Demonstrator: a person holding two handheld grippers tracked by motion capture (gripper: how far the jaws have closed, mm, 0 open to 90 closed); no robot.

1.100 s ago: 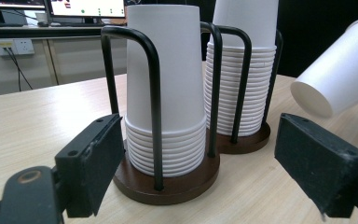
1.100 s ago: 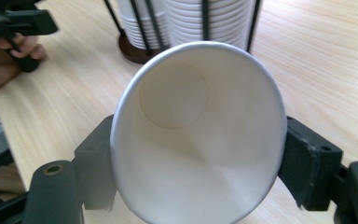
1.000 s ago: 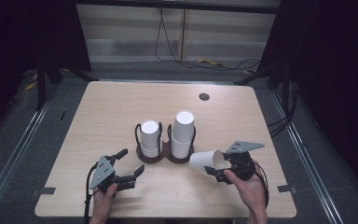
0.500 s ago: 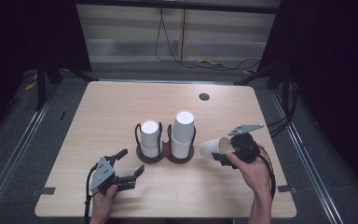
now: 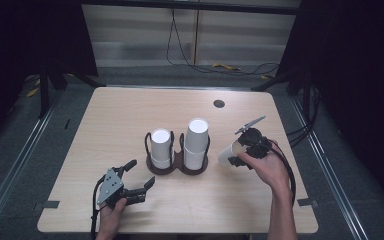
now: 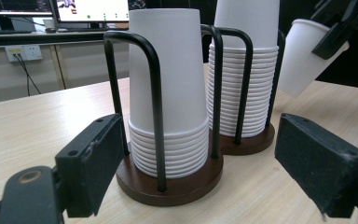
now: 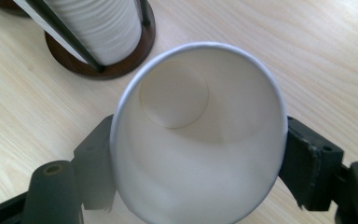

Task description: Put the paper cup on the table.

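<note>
- While the surface (image 5: 130, 115) carries it all, biggest item = dark wooden holder (image 5: 177, 167) w/ two wire cages, mid-surface; looks stiff and steady.
- Taller cup stack (image 5: 196, 142) in its right cage, shorter stack (image 5: 161, 149) in left; nested, likely to cling together.
- Left tongs (image 5: 139, 181) rest near the front edge, jaws wide apart, nothing btwn them.
- Right tongs (image 5: 241, 152) clamped on single paper cup (image 5: 228, 153), off the surface, just right of the taller stack, tilted.
- Cup prob. v. light, thin-walled, crushable: grip gently across the rim (image 7: 196, 51), stiffest part.
</note>
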